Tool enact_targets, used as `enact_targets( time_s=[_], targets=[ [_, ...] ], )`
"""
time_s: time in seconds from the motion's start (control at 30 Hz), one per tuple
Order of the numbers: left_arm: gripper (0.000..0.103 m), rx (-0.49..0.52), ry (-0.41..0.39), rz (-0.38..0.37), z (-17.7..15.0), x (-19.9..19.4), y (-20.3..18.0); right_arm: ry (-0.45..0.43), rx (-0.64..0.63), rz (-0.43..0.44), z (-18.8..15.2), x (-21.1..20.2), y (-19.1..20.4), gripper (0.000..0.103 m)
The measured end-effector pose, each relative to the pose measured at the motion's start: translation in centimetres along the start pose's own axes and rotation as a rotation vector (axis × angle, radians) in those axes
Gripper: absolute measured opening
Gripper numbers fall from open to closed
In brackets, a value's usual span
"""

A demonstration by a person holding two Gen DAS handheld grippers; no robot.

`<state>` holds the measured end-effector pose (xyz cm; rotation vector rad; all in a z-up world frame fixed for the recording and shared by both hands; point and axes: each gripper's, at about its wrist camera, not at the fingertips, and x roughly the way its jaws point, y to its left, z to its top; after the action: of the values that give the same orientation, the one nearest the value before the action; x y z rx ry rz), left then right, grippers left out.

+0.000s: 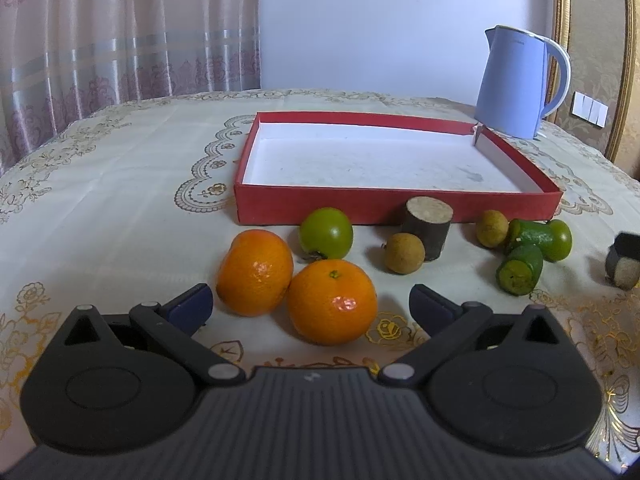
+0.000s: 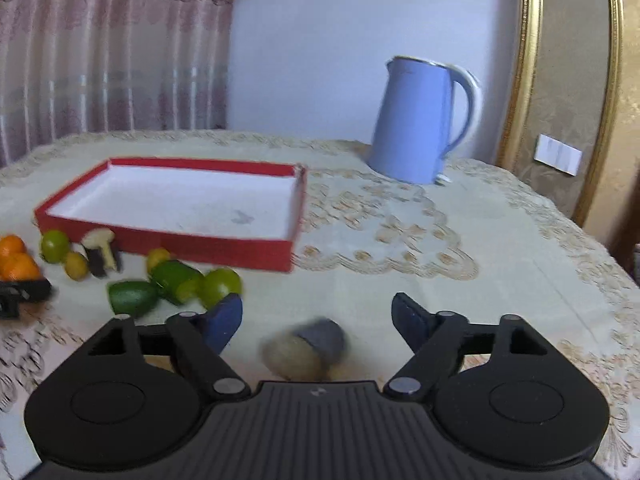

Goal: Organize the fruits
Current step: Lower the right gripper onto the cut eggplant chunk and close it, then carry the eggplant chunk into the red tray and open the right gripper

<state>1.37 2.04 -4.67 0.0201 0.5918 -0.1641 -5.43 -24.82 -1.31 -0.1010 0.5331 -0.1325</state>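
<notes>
Left wrist view: my left gripper [image 1: 311,304] hovers with its jaws spread wide and nothing clasped. Two oranges sit on the cloth just ahead, the near orange [image 1: 332,302] between the fingertips and touching the far orange [image 1: 255,272]. Beyond lie a green round fruit [image 1: 326,233], a brown longan [image 1: 404,253], a dark cut stalk piece [image 1: 427,227], a second longan [image 1: 491,229] and two green cut pieces [image 1: 520,269]. The red tray [image 1: 400,205] stands behind them, its white floor bare; a blue kettle [image 1: 516,84] stands at its far right corner. No fruit is in the tray yet.

Right wrist view: the picture is blurred. My right gripper [image 2: 318,314] stands released, fingers apart. A dark-skinned stalk piece with a pale cut end [image 2: 306,350] lies between them on the tablecloth [image 2: 500,248], untouched by either pad as far as I can tell.

Risks, in my judgement: closing on the near orange may nudge its neighbour and set it rolling across the cloth. The round stalk piece may roll away from the pads if I close off-centre. The tray wall may catch a low carry.
</notes>
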Motion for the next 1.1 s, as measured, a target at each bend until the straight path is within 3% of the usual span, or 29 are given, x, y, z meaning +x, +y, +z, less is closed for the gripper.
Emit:
enact_targets(
  time_s=[0.33,0.4,0.43,0.7,0.87,1.0,1.1],
  targets=[
    [0.103,0.010,0.004,0.012,0.0,0.1,-0.2,0.052,0.126,0.098,-0.6,2.6,-0.4,0.081],
    [0.103,0.019,0.002,0.019,0.0,0.1,-0.3,0.065,0.124,0.111,-0.8,3.1,0.0,0.059],
    [0.103,0.022,-0.002,0.020,-0.1,0.0,-0.4,0.081,0.127,0.129,-0.8,3.4,0.2,0.042],
    [0.103,0.014,0.000,0.013,0.0,0.0,-0.3,0.048,0.125,0.108,-0.7,3.2,0.5,0.042],
    [0.103,-0.001,0.012,0.013,0.1,0.3,-0.1,-0.050,0.083,0.100,2.9,2.9,0.6,0.042],
    [0.103,0.001,0.022,0.019,0.2,0.6,-0.2,-0.085,0.014,0.111,6.5,5.9,2.6,0.042],
    [0.103,0.006,0.029,0.032,0.3,0.8,-0.3,-0.033,-0.044,0.115,8.2,9.8,4.6,0.042]
  ],
)
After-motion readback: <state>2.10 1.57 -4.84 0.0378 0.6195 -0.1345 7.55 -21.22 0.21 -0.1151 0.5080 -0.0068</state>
